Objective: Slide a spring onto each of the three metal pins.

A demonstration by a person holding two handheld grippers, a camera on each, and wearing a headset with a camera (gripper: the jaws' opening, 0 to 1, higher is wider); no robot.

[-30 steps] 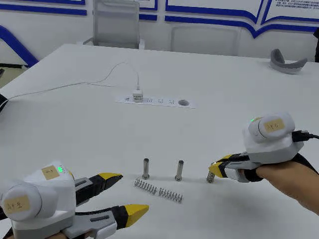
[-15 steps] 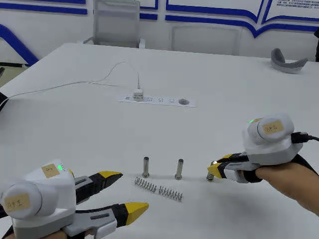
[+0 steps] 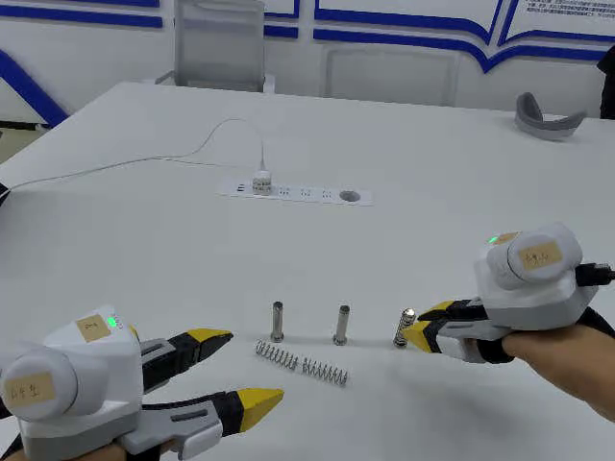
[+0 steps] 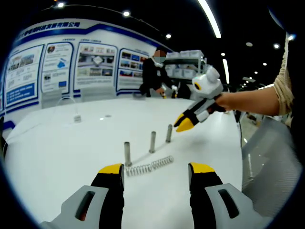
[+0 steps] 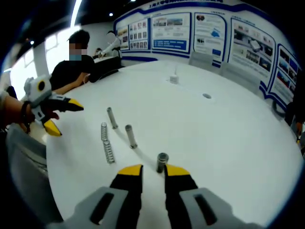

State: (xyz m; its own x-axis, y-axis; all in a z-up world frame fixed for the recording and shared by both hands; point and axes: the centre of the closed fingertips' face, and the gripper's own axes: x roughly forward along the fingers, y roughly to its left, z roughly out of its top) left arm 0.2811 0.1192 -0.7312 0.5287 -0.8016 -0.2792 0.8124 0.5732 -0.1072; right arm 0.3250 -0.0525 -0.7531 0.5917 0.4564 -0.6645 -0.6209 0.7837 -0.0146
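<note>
My right gripper (image 5: 153,171) has its yellow-tipped jaws only narrowly parted. They hold nothing and sit just beside the right-hand short steel pin (image 3: 405,327), which stands at the gap between the tips in the right gripper view. That pin looks ribbed low down, so I judge it already carries a spring, though I cannot be sure. My left gripper (image 3: 252,366) hangs wide open and empty, near the two loose springs.

The left steel pin (image 3: 278,320) and the middle steel pin (image 3: 343,324) stand bare on the white bench (image 3: 144,240). All three pins form a row with their long axes upright and their tops pointing up. The left coiled wire spring (image 3: 277,354) and the right coiled wire spring (image 3: 325,371) lie flat just in front of the bare pins. They lie nearly end to end, with their long axes roughly along the row and slanting a little toward me at the right.

The nearest risk is at my right jaws. The pins seem to rest only on their bases, so a sideways brush as I draw away could topple that one. The springs are round on a smooth top. A clumsy pinch could roll one off, squash it or flick it out, and the meeting ends might snag. Each spring must also be turned from flat to upright, or it will catch on a pin's top.
</note>
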